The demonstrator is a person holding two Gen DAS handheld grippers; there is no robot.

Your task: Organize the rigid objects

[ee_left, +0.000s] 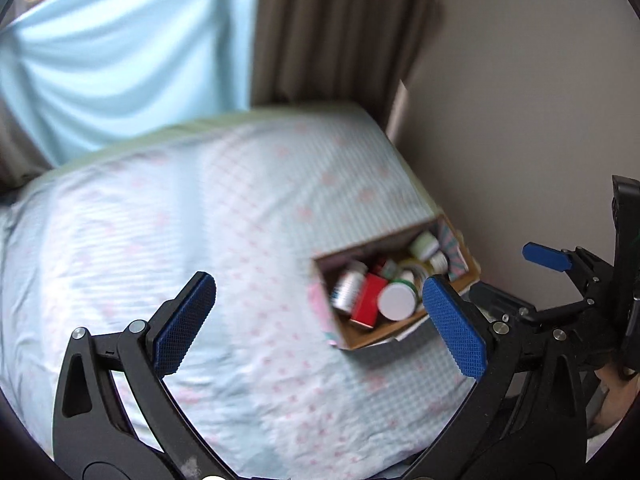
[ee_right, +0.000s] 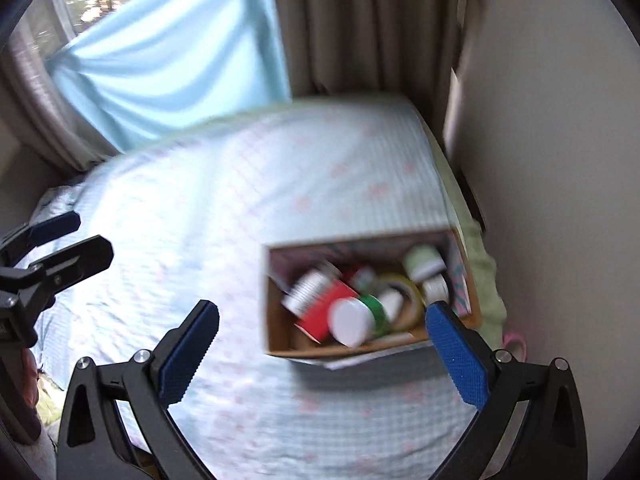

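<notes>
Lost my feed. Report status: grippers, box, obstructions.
Left gripper open, empty. Right gripper open, empty. Cardboard box on the bed, full of bottles and a red carton. Nothing between fingers and box.

Soft daylight from the window behind the pale blue fabric curtain (ee_right: 168, 64), upper left. Both views motion-blurred (box contents smeared). Fisheye bends edges; dark vignette corners. Shadows faint on the checked bedsheet (ee_left: 200, 240).

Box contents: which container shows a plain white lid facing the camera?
The green-labelled jar at the cardboard box's near edge, beside the red box; its round white lid faces up.
</notes>
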